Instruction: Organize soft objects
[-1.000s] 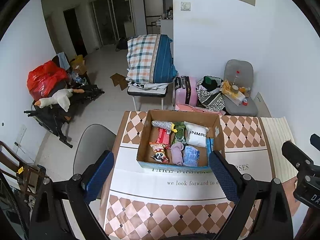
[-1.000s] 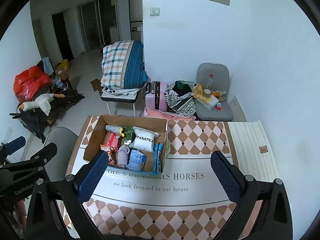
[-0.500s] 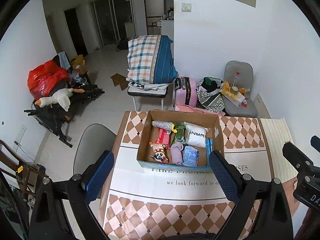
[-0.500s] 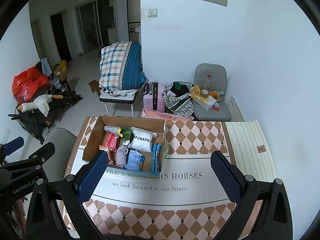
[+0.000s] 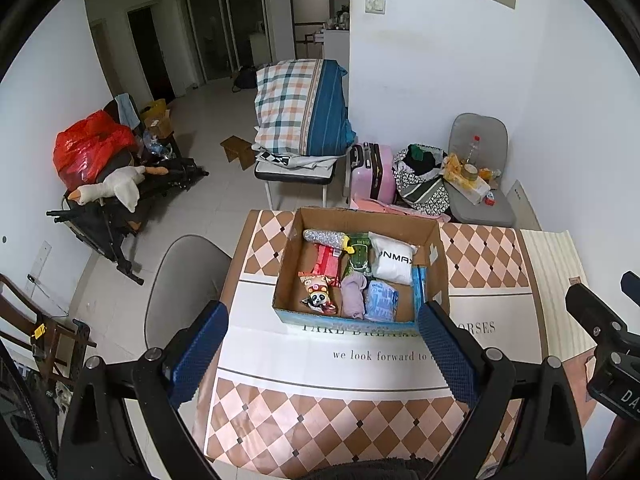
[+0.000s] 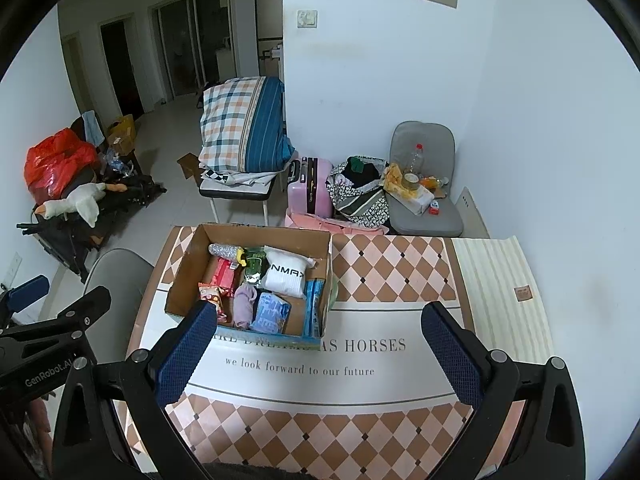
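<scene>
An open cardboard box (image 5: 436,252) (image 6: 184,264) stands on the table. It holds several soft items: a white pouch (image 5: 392,258) (image 6: 286,274), a lilac cloth (image 5: 354,294) (image 6: 245,304), a light blue pack (image 5: 382,300) (image 6: 271,312), a panda snack bag (image 5: 318,294), a red pack (image 5: 328,260) and a silver roll (image 5: 324,237). My left gripper (image 5: 322,344) is open and empty, held above the table in front of the box. My right gripper (image 6: 318,346) is open and empty, in front of the box and to its right.
The table carries a checked and lettered cloth (image 6: 360,360) and a striped mat (image 6: 500,280) at the right. A grey chair (image 5: 180,280) stands at the table's left. Beyond are a chair with a plaid pillow (image 5: 300,112), a pink suitcase (image 5: 370,172) and a cluttered grey seat (image 5: 480,184).
Both grippers have drifted slightly; the box sits a little lower in the right wrist view. Nothing was taken hold of or let go.
</scene>
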`<state>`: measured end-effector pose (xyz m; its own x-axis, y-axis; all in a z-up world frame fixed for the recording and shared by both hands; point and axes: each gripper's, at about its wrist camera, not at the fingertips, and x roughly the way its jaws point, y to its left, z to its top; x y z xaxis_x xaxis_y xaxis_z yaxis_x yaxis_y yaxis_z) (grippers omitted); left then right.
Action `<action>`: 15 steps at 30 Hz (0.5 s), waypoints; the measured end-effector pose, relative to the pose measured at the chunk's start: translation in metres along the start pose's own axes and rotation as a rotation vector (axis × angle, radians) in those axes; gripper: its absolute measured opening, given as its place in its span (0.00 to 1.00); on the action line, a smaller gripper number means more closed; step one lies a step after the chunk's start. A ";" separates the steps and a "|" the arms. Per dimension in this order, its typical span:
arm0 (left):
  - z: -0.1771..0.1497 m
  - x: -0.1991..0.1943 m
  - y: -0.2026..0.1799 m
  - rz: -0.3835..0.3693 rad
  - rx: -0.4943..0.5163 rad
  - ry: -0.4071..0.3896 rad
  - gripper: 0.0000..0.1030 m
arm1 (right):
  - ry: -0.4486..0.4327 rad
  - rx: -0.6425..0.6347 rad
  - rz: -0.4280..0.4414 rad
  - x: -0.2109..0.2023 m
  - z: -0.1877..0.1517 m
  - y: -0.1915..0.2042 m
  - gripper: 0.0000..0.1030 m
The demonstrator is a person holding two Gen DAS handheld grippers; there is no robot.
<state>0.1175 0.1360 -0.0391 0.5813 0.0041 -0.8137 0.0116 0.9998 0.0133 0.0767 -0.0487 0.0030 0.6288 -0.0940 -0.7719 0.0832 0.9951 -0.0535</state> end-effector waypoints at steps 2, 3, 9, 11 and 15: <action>0.002 0.001 0.000 -0.002 0.003 0.003 0.94 | 0.004 -0.001 0.000 0.001 0.000 0.001 1.00; 0.002 0.001 0.000 -0.002 0.004 0.003 0.94 | 0.006 -0.002 0.000 0.002 0.000 0.001 1.00; 0.003 0.001 0.000 -0.002 0.003 0.003 0.94 | 0.010 -0.006 -0.001 0.005 -0.001 0.002 1.00; 0.002 0.001 0.000 -0.005 0.003 0.007 0.94 | 0.013 -0.006 0.000 0.007 -0.001 0.001 1.00; 0.002 0.001 -0.001 -0.006 0.005 0.008 0.94 | 0.012 -0.006 -0.001 0.007 -0.001 0.001 1.00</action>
<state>0.1201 0.1355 -0.0388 0.5744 -0.0013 -0.8186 0.0186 0.9998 0.0115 0.0802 -0.0481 -0.0032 0.6197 -0.0948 -0.7791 0.0793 0.9952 -0.0580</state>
